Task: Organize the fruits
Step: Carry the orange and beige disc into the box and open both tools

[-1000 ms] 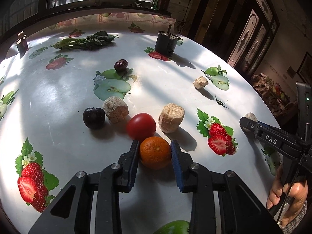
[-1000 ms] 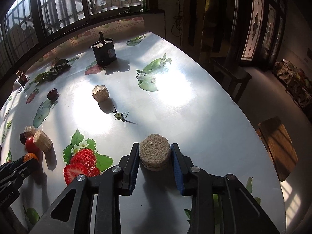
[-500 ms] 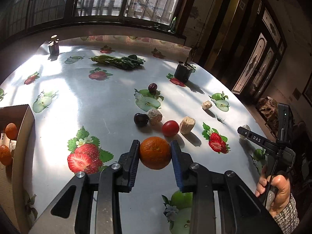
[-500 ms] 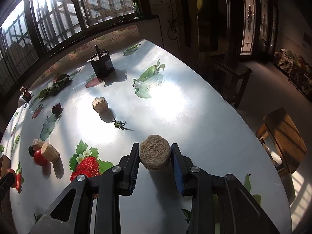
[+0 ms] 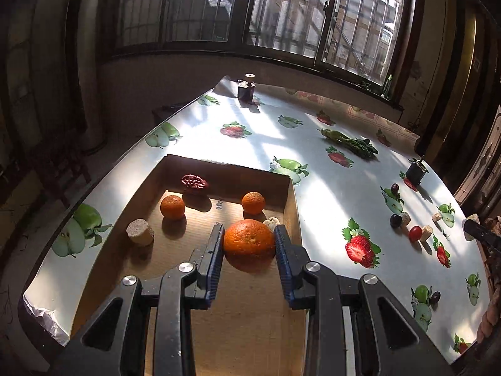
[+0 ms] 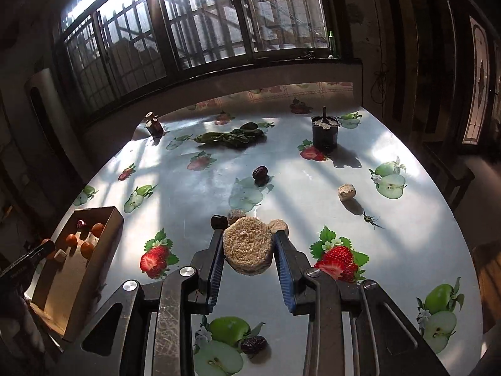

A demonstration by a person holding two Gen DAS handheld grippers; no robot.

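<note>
I see a dimpled, bright orange (image 5: pixel 249 240) clamped in my left hand-held gripper (image 5: pixel 249 244), tilted down over the cardboard box (image 5: pixel 289 206); two smaller oranges lie ahead inside. My right hand-held gripper (image 6: pixel 248 249) pinches a coarse tan disc (image 6: pixel 247 248), possibly a cake, angled down above the bench (image 6: pixel 313 188).

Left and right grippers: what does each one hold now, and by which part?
Left gripper: orange, by its sides. Right gripper: round brown cake, by its rim.
</note>
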